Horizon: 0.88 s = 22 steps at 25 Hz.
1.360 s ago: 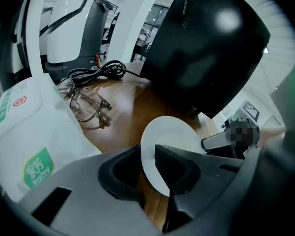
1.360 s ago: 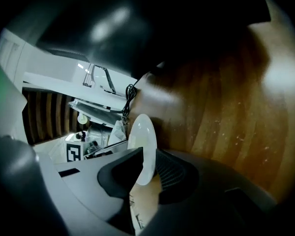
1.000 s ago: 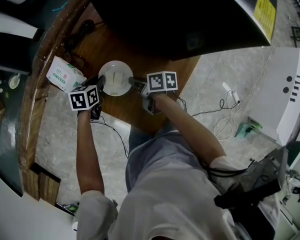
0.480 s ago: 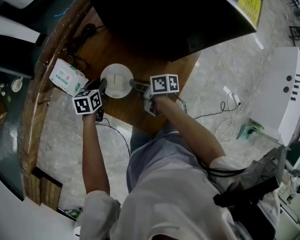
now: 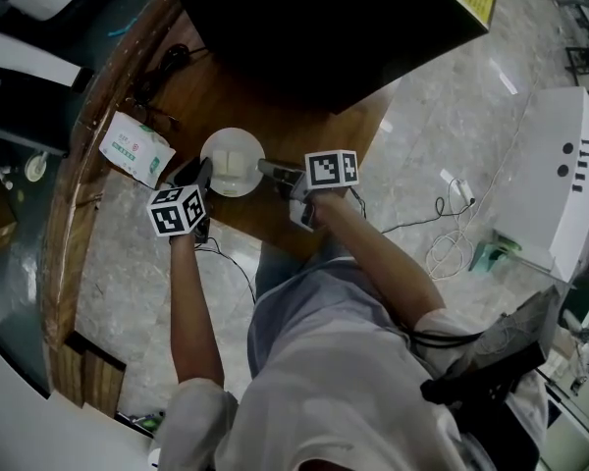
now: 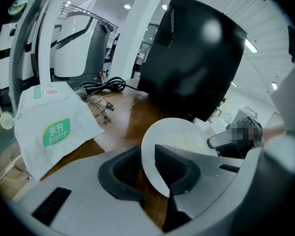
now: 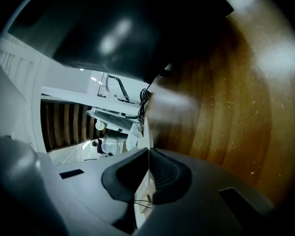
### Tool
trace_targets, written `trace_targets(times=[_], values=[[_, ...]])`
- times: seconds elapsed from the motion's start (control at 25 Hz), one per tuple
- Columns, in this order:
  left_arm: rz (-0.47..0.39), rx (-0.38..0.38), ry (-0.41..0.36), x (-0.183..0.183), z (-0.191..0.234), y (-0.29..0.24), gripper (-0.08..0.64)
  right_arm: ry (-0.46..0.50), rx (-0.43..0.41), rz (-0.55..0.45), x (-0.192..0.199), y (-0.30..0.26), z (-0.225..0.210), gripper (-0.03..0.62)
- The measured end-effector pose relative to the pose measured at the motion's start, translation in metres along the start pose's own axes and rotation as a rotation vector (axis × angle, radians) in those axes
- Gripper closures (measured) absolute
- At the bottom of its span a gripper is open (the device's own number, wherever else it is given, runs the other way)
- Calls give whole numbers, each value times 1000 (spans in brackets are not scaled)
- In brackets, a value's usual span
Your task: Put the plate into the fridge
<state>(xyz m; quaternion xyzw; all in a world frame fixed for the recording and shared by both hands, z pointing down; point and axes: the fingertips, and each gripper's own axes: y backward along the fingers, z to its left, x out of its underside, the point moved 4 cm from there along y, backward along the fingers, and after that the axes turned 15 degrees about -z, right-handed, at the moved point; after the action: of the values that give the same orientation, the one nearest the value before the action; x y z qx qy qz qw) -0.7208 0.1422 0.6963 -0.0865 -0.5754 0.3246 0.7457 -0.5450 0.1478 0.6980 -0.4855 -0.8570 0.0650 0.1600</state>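
Observation:
A white plate [image 5: 233,162] lies on the wooden table [image 5: 304,126] in front of the black fridge [image 5: 304,27]. My left gripper [image 5: 202,174] is at the plate's left side. In the left gripper view the plate [image 6: 179,136] has its rim clamped between the two dark pads [image 6: 122,173], so that gripper is shut on it. My right gripper [image 5: 267,168] comes in from the right. In the right gripper view its jaws are closing tight on the plate's thin edge [image 7: 141,132]. The plate's middle is hidden there.
A white tissue pack with a green label [image 5: 135,148] lies left of the plate, also as the tissue pack [image 6: 49,127]. Black cables [image 6: 101,86] and a pair of glasses [image 6: 96,104] lie behind it. The table edge runs close under both grippers. Cords [image 5: 442,234] trail on the floor at right.
The head view has drifted slightly. Both grippers stay at the plate's opposite rims, and the plate has not visibly moved on the table.

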Motion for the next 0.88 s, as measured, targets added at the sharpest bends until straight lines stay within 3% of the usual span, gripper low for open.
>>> trace_targets(times=[0.2,0.4,0.64,0.88], values=[[-42,39,18,1,-17,4,483,-19,10,-57,-2,18,-3,570],[-72,60,-3,-9,-60,-7,498,-18,-8,-76,-21,54,-8,569],[-97,56,-13,-12,-109,-4,522,-49,-55,-103,-38,105,-7,569],[-124,42,37,-13,-128,-3,523,-49,-79,-124,-59,134,-5,569]])
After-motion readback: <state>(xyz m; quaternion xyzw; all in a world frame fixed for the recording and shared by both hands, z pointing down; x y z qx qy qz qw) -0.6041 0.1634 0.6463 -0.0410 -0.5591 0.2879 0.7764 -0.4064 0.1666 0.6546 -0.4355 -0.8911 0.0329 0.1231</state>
